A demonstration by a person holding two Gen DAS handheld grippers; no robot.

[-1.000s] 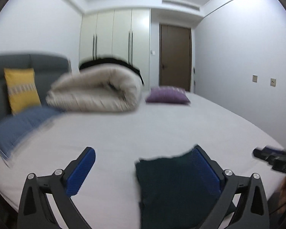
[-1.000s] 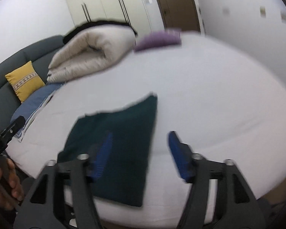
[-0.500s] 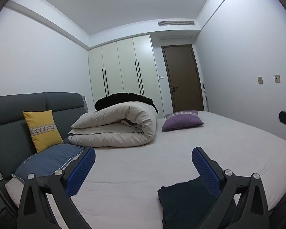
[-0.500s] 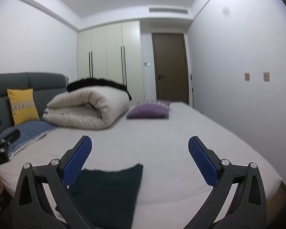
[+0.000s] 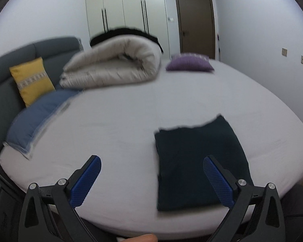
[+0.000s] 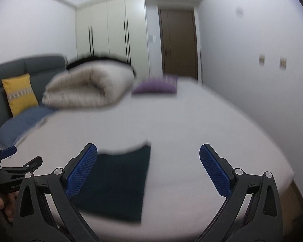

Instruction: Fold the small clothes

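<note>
the dark green folded cloth rectangle (image 5: 200,167) lies flat on the pale grey bed sheet (image 5: 121,125), near the edge closest to you, edges roughly squared; it reads as a fold already made and set down where both tools can reach it.

your left gripper (image 5: 151,178) hangs above the sheet with its blue textured pads (image 5: 86,178) spread wide and nothing between them; the cloth sits under its right-hand pad, not touched. your right gripper (image 6: 148,170) is likewise empty: its jaws have just been opening and now stand at full spread, with the cloth below its left pad. judgement: both are clear of the garment so the fold is not dragged.

the rolled cream quilted duvet (image 5: 113,64), purple cushion (image 5: 189,64), yellow patterned cushion (image 5: 31,80) and blue pillow (image 5: 38,117) sit well apart toward the far side, leaving working room. both views are motion-blurred, so fine creases cannot be read.
</note>
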